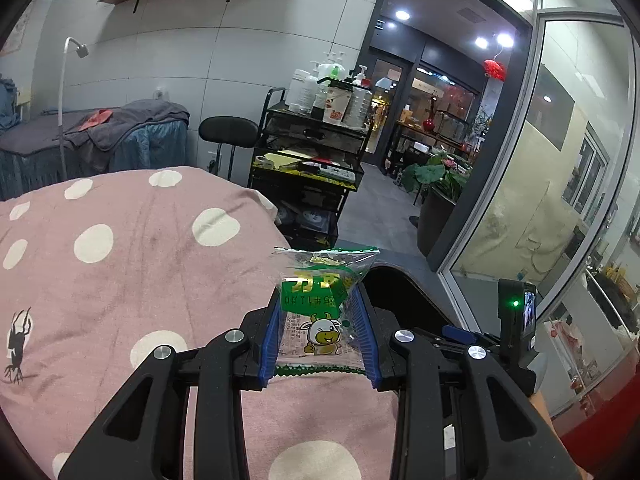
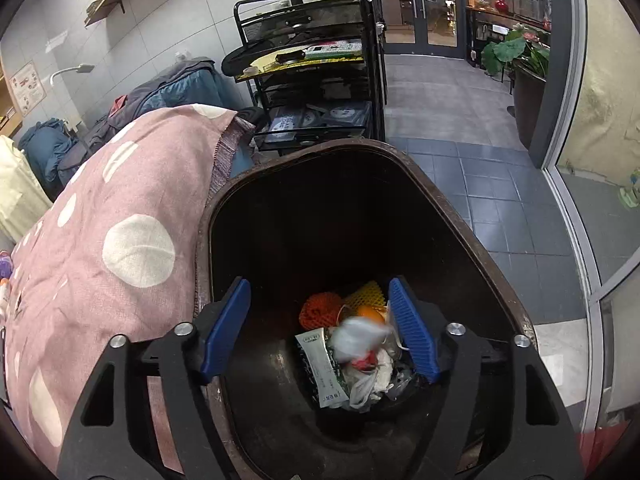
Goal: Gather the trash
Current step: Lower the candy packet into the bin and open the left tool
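My left gripper (image 1: 319, 302) is shut on a clear and green snack wrapper (image 1: 316, 304) with a cartoon cow, held over the pink dotted bedcover (image 1: 120, 272). The dark bin's rim (image 1: 394, 276) shows just beyond it. My right gripper (image 2: 320, 300) hangs open above the brown bin (image 2: 460, 216), nothing between its blue pads (image 2: 412, 330). A blurred pale scrap (image 2: 360, 336) lies or falls among the trash in the bin: a white sachet (image 2: 320, 364), orange foam netting (image 2: 320, 308), crumpled wrappers.
A black trolley (image 1: 308, 160) with bottles stands behind the bin. The pink dotted bed (image 2: 100, 260) borders the bin's left side. A glass partition (image 1: 540, 200) runs along the right, a potted plant (image 2: 520, 60) by the doorway. A stool (image 1: 228, 132) stands near the trolley.
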